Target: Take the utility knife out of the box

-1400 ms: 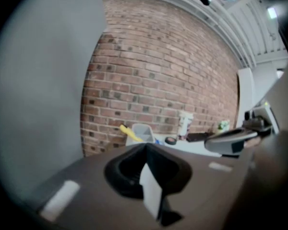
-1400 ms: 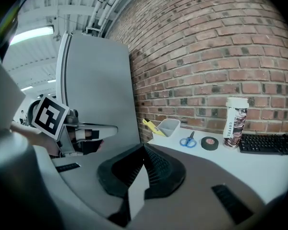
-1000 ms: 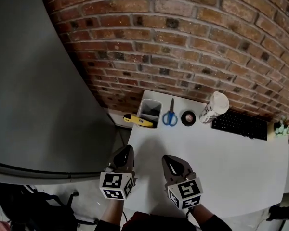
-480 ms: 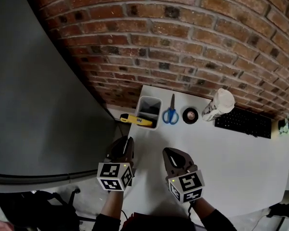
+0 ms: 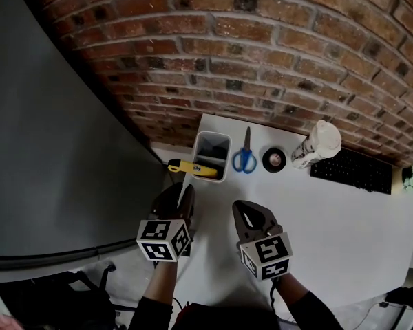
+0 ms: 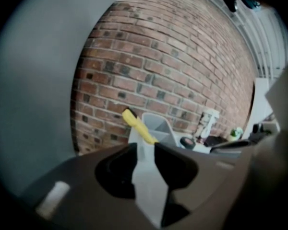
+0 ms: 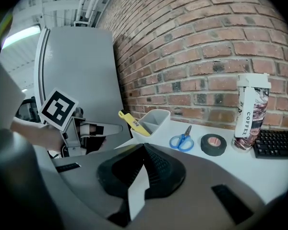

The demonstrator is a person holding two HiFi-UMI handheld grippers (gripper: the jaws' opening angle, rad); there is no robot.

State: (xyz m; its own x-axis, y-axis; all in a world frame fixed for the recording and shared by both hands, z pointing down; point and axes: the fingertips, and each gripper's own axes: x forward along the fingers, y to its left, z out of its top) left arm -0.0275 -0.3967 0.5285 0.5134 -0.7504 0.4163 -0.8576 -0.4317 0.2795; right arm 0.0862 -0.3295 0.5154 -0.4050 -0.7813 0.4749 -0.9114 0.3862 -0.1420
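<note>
Both grippers have crept forward toward the table's far-left corner since a second ago. The left gripper (image 5: 184,190) has gone from pinched to parting: its jaws are opening now with nothing between them. We see the right gripper (image 5: 239,208) with its tips together and empty, hovering over the white table (image 5: 330,218). The yellow utility knife (image 5: 193,168) leans out of the grey box (image 5: 212,179), its free end poking over the rim toward 9 o'clock. It lies at about 12 o'clock from the left gripper. To reach well, we judge the left jaws should finish spreading, line up across the exposed yellow body and close there. We would then draw it out toward 9 o'clock along its lean, so the box doesn't tip. At 3 o'clock of the box, the blue scissors (image 5: 244,159) haven't moved.
</note>
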